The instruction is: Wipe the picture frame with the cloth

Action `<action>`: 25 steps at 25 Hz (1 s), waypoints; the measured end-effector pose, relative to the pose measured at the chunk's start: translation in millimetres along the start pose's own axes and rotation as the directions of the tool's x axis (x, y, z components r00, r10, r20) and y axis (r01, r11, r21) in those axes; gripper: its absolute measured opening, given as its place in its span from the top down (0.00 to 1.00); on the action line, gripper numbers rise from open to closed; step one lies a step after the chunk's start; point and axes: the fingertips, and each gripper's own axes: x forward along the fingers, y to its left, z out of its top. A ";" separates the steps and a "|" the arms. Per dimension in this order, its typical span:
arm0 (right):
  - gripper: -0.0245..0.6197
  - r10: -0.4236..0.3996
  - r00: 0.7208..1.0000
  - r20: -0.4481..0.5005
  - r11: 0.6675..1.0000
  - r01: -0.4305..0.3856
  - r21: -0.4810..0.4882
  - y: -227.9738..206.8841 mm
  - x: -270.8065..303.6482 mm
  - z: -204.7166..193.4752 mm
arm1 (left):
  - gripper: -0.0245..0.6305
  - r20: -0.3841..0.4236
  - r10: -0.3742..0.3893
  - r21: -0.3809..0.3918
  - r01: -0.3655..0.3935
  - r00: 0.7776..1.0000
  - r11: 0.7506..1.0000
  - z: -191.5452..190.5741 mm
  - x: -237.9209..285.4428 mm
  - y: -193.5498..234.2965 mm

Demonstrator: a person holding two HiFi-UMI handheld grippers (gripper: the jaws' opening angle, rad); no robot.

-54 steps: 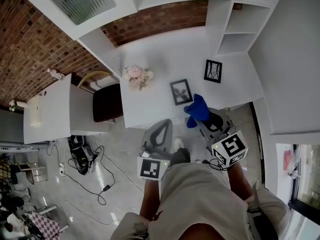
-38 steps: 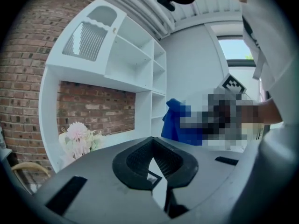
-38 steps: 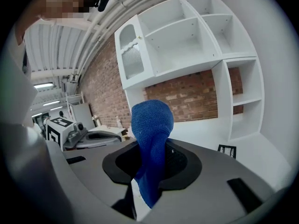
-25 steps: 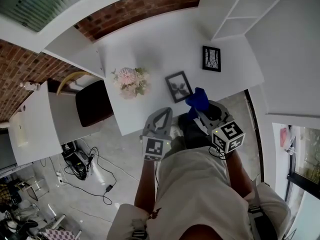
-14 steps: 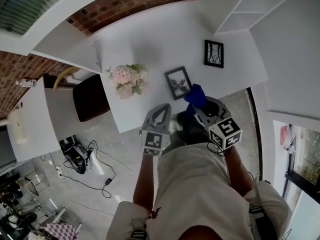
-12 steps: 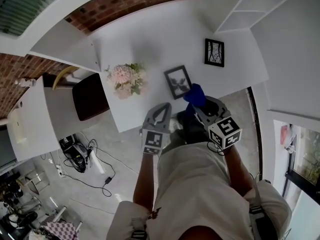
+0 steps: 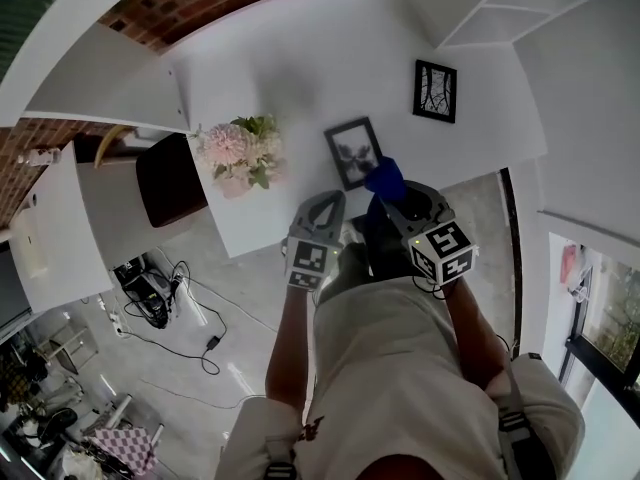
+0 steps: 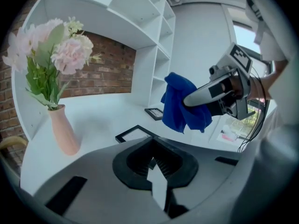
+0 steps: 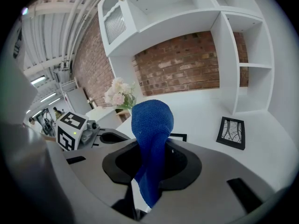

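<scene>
Right gripper (image 9: 140, 200) pinching cloth (image 9: 152, 120) — bunched upright, left gripper (image 8: 159, 194) pressed together, picture frame (image 7: 352, 153) flat, lengthwise toward wall

Vase (image 7: 232, 153) on desk (image 7: 300, 78) at left, frame (image 7: 351, 152) right of it near front edge, second frame (image 7: 435, 90) farther right and back, cloth (image 7: 385, 176) just before frame, in right gripper (image 7: 393, 197), left gripper (image 7: 321, 201) left of it, chair (image 7: 170, 178) left of desk.

You have pink flowers (image 7: 235, 148) in a pink vase (image 8: 63, 134) on the left part of the white desk (image 7: 300, 78), a dark chair (image 7: 168, 180) just beside it, white shelves (image 9: 228, 69), a brick wall (image 9: 182, 64) behind, and cables (image 7: 150, 288) on the floor.
</scene>
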 end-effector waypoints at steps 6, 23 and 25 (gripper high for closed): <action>0.81 0.005 0.999 -0.038 1.000 -0.005 -0.003 -9.9 20.6 -13.3 | 0.96 -0.080 -0.010 0.033 0.013 0.997 0.999 -16.5 17.9 -0.1; 0.81 0.032 0.997 -0.070 0.999 -0.030 0.038 -14.0 53.0 -31.3 | 0.96 -0.217 -0.022 0.037 0.031 0.976 0.999 -49.7 51.6 7.2; 0.81 0.038 0.996 -0.076 0.999 -0.036 0.039 -12.3 56.9 -33.1 | 0.96 -0.222 -0.022 0.032 0.030 0.975 0.999 -51.5 54.2 8.3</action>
